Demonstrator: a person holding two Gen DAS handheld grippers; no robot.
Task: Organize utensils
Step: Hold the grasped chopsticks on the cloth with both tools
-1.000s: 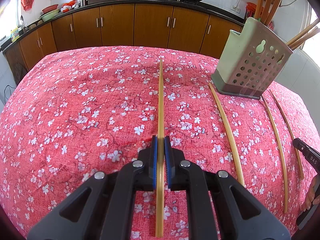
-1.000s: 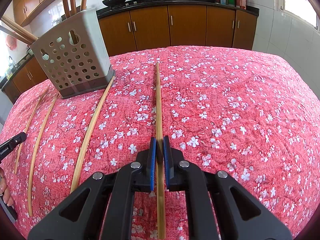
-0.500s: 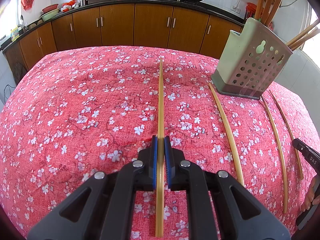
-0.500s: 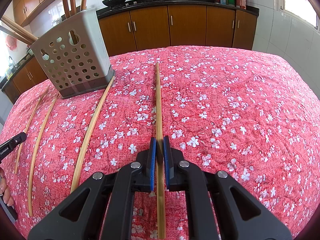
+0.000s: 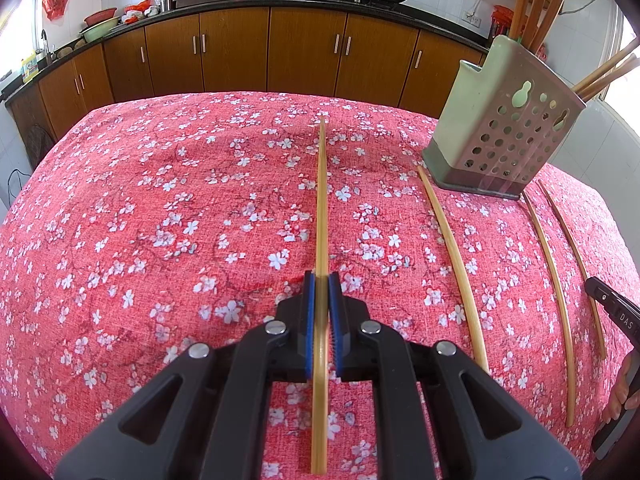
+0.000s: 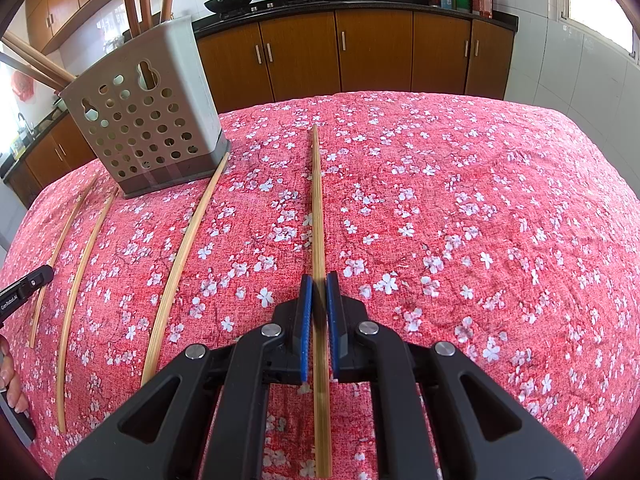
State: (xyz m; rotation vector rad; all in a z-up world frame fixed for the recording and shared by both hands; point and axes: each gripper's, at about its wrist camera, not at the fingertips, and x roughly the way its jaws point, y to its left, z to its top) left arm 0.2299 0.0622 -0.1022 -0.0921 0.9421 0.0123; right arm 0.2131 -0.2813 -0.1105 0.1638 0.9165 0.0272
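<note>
My left gripper (image 5: 321, 280) is shut on a bamboo chopstick (image 5: 321, 200) that points away over the red floral tablecloth (image 5: 160, 220). My right gripper (image 6: 316, 280) is shut on another bamboo chopstick (image 6: 317, 200) in the same way. The grey perforated utensil holder (image 5: 508, 136) stands at the back right in the left wrist view and at the back left in the right wrist view (image 6: 148, 120), with several chopsticks standing in it. Three loose chopsticks (image 5: 452, 260) lie on the cloth between the grippers; they also show in the right wrist view (image 6: 180, 260).
Brown kitchen cabinets (image 5: 304, 52) with woks on the counter run behind the table. The table's far edge drops off in front of them. The tip of the other gripper shows at each view's side edge (image 5: 612, 304) (image 6: 24, 288).
</note>
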